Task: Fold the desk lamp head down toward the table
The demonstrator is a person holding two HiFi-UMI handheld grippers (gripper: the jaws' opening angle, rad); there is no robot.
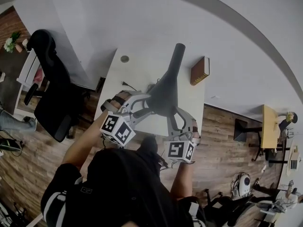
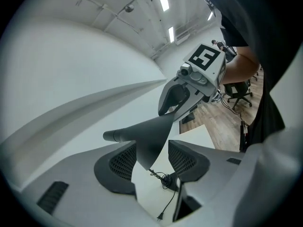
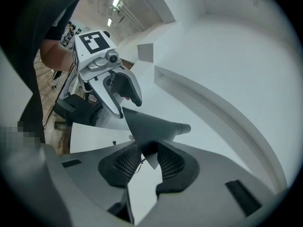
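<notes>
Two grippers meet at the dark grey lamp head [image 1: 164, 94], which is raised above the near half of the white desk [image 1: 135, 70], with its round stem [image 1: 176, 56] pointing toward the far wall. The left gripper [image 1: 143, 103] comes in from the near left. In the left gripper view its fingers [image 2: 120, 164] stand wide apart, and the tapered lower edge of the lamp head dips between them with a clear gap to the right-hand pad, so nothing is gripped. The right gripper [image 1: 176, 113] reaches in from the near right. In the right gripper view its fingers [image 3: 175, 164] sit close together and are clamped on the thin edge of the lamp head. Each gripper view shows the other gripper just across the lamp head, marker cube uppermost. Under the head a black cord [image 2: 164, 186] lies coiled on the desk, its plug [image 2: 159, 216] toward the left gripper's camera. A brown book [image 1: 200, 71] lies at the far right of the desk and a small round grommet [image 1: 124, 58] is at the far left corner. A black office chair [image 1: 54, 96] stands on the wooden floor [image 1: 222, 136] to the left of the desk.
</notes>
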